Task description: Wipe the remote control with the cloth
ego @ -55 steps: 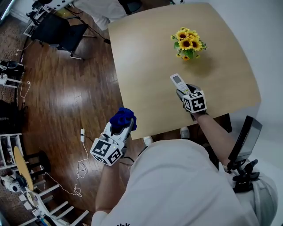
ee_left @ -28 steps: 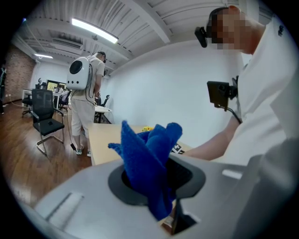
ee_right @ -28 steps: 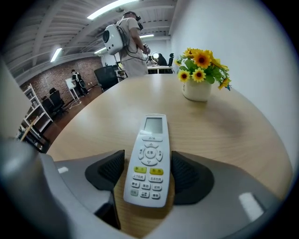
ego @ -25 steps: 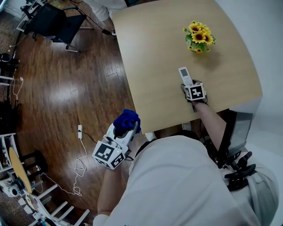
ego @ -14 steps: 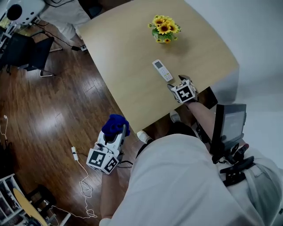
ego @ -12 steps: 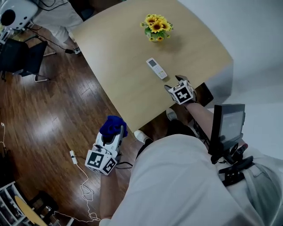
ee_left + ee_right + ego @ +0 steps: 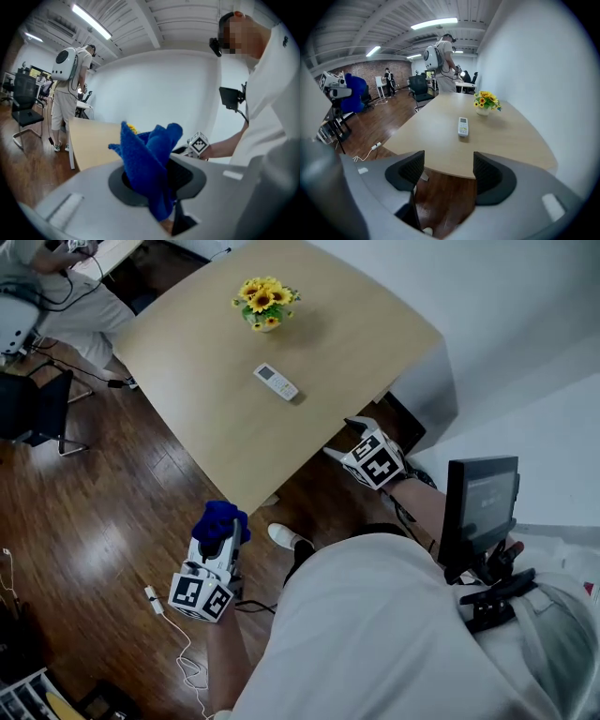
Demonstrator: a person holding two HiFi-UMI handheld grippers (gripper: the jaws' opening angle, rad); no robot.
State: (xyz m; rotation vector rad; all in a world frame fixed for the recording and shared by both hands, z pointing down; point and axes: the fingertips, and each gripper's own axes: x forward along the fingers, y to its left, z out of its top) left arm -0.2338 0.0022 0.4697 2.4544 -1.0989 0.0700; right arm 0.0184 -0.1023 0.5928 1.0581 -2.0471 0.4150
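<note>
The white remote control (image 7: pixel 277 382) (image 7: pixel 462 126) lies flat on the light wooden table (image 7: pixel 206 362), short of the sunflowers. My right gripper (image 7: pixel 343 442) (image 7: pixel 446 171) is open and empty, hanging just off the table's near edge, well back from the remote. My left gripper (image 7: pixel 217 526) (image 7: pixel 157 180) is shut on a bunched blue cloth (image 7: pixel 219 518) (image 7: pixel 147 157) and hovers over the wooden floor, off the table's left corner. The cloth sticks up from between the jaws.
A small pot of sunflowers (image 7: pixel 263 302) (image 7: pixel 485 102) stands beyond the remote. A person with a white backpack (image 7: pixel 440 65) (image 7: pixel 71 89) stands at the table's far end. Office chairs (image 7: pixel 33 409), a white cable (image 7: pixel 173 638) on the floor and a monitor (image 7: pixel 473 512) at my right lie around.
My right gripper let go of the remote and drew back off the table's near edge. The remote now lies alone on the table. The left gripper stayed low over the floor with the cloth.
</note>
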